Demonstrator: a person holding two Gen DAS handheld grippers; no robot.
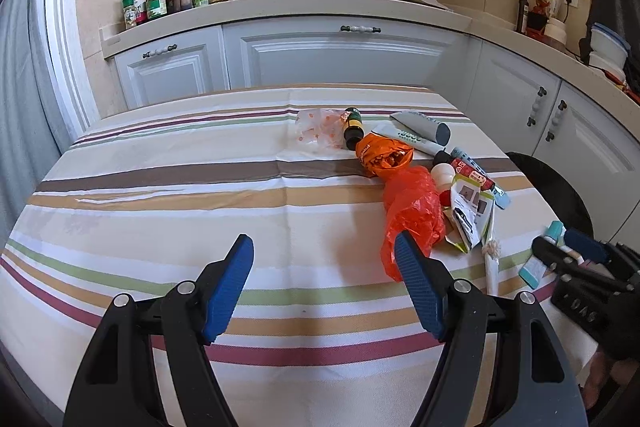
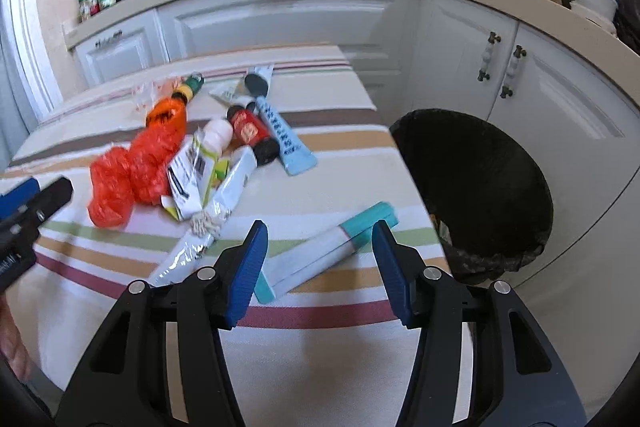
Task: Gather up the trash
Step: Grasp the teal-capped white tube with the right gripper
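My right gripper [image 2: 320,259] hangs spread around the teal-and-white tube [image 2: 320,255], lying diagonally with its far end toward the black bin [image 2: 500,187], on the striped tablecloth [image 1: 160,187] below white cabinets [image 1: 320,55], my left gripper [image 1: 326,283] agape.

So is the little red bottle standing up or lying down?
Lying down. The small red bottle with the black cap rests on its side on the striped tablecloth.

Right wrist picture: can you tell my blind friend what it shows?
The open right gripper hovers over a teal-and-white tube on a striped tablecloth. A trash pile with an orange plastic bag lies left; a black-lined bin stands right.
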